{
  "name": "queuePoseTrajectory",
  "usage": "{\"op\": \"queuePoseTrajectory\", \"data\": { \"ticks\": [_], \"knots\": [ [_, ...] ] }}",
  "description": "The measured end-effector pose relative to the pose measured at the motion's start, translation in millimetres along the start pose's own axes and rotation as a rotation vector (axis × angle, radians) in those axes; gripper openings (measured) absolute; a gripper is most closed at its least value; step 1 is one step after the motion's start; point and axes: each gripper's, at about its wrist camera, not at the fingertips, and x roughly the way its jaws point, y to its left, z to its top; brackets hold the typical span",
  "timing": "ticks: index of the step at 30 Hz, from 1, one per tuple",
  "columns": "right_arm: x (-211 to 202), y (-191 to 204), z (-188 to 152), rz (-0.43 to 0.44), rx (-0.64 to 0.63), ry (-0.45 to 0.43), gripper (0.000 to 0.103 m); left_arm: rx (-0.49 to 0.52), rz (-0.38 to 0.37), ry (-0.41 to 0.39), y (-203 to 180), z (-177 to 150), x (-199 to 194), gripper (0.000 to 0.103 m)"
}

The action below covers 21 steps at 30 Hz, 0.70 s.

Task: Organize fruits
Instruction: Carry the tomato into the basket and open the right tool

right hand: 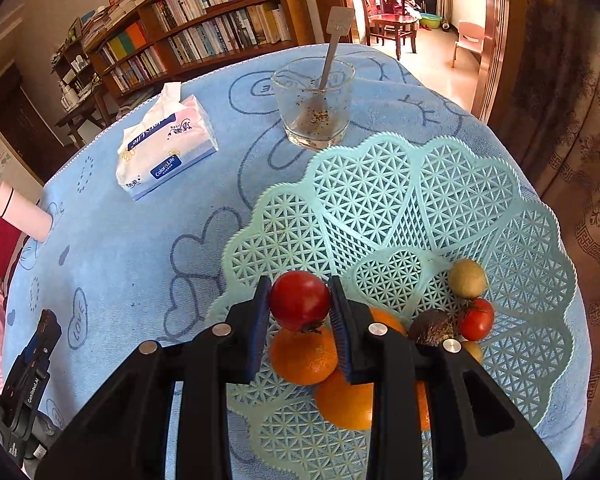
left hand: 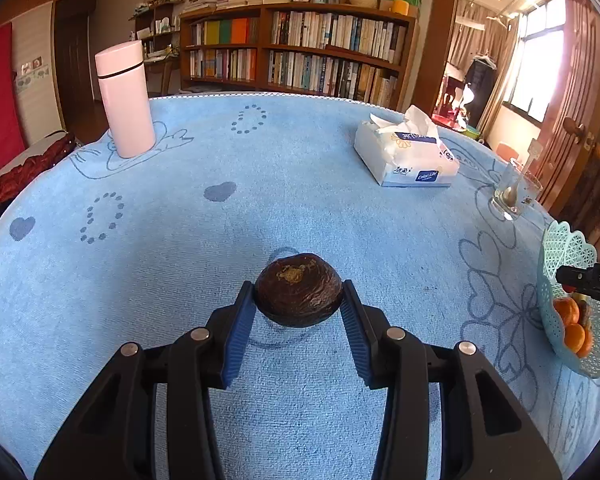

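My left gripper [left hand: 298,295] is shut on a dark brown wrinkled fruit [left hand: 298,290], which sits low over the blue tablecloth [left hand: 260,184]. My right gripper [right hand: 299,297] is shut on a red tomato [right hand: 299,300] and holds it above the near left part of the mint lattice fruit basket [right hand: 380,200]. In the basket lie oranges [right hand: 304,356], a second red tomato [right hand: 476,319], a dark brown fruit [right hand: 432,328] and a yellow-green round fruit [right hand: 467,279]. The basket also shows at the right edge of the left wrist view [left hand: 568,252].
A tissue pack [left hand: 406,156] lies at the back right of the table, and it also shows in the right wrist view [right hand: 166,148]. A pink bottle [left hand: 125,100] stands back left. A glass with a spoon [right hand: 314,106] stands behind the basket. Bookshelves [left hand: 300,52] lie beyond.
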Motion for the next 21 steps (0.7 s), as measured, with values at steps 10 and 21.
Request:
{"op": "queuePoseTrajectory", "data": {
  "ticks": [10,21],
  "knots": [
    [3.7,-15.7,-1.9,0.009,0.040,0.011,0.033,0.013,0.007,0.001,-2.2,-0.6,1.0,0.044],
    [-44.2,-35.6,-21.6,-0.045,0.023,-0.135,0.034,0.037,-0.054,0.007,-18.0,-0.3,-5.9,0.044]
  ]
}}
